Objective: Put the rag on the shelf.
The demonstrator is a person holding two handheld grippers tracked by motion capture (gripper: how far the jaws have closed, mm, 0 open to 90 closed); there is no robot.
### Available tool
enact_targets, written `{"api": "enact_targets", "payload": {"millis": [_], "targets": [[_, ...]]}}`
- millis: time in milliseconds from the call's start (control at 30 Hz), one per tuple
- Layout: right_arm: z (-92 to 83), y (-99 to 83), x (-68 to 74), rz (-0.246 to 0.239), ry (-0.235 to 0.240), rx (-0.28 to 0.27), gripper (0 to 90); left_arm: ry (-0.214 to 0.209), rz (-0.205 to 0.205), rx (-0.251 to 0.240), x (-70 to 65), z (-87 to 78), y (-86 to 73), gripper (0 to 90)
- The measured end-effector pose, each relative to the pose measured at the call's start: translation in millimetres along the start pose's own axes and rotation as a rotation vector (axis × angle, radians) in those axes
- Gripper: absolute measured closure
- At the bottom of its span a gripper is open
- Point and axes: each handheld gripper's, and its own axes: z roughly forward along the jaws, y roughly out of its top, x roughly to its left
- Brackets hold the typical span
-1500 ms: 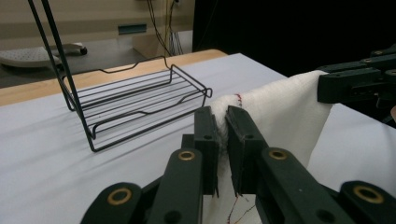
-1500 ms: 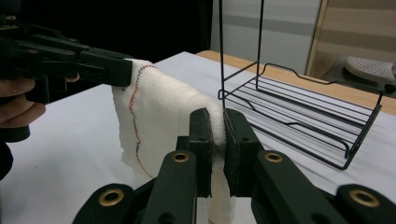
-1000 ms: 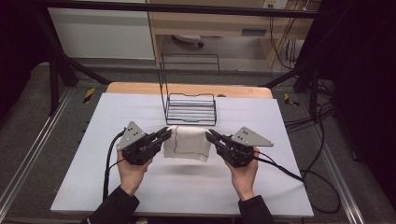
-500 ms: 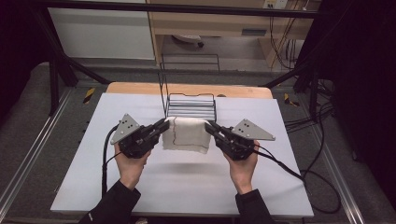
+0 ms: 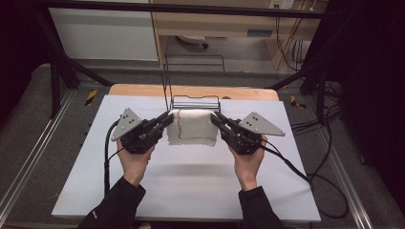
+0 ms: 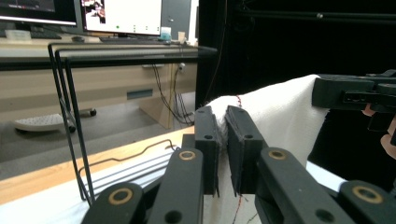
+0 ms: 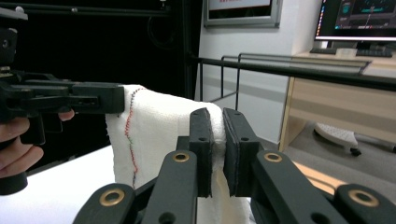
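Dim lab room, white-topped desk (image 5: 191, 181) at centre of high view. Wire rack (image 5: 195, 101) at desk's far edge, upper centre. White cloth (image 5: 193, 128) stretched just below rack, long axis left-right across frame. Left gripper (image 5: 165, 121) clenched on cloth's left corner, right gripper (image 5: 216, 119) clenched on right corner; rack equally near both.
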Motion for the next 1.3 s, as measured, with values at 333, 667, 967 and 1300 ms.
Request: {"api": "enact_targets", "payload": {"millis": [333,667,967,1300], "targets": [[6.3,18.4,-2.1,-0.03,-0.013,-0.035,82.9,0.016,0.001,-0.03,5.5,5.6,17.9,83.1],[14.2,30.7,-4.8,-0.017,-0.024,-0.051,82.9,0.028,0.0,-0.048,12.0,11.9,31.4,83.2],[19.4,43.3,-6.6,-0.033,-0.039,-0.08,82.9,0.037,0.012,-0.084,15.0,14.9,45.2,83.2],[29.6,59.4,-13.2,-0.043,-0.058,-0.095,82.9,0.045,-0.004,-0.108,20.6,22.1,63.4,83.2]]}}
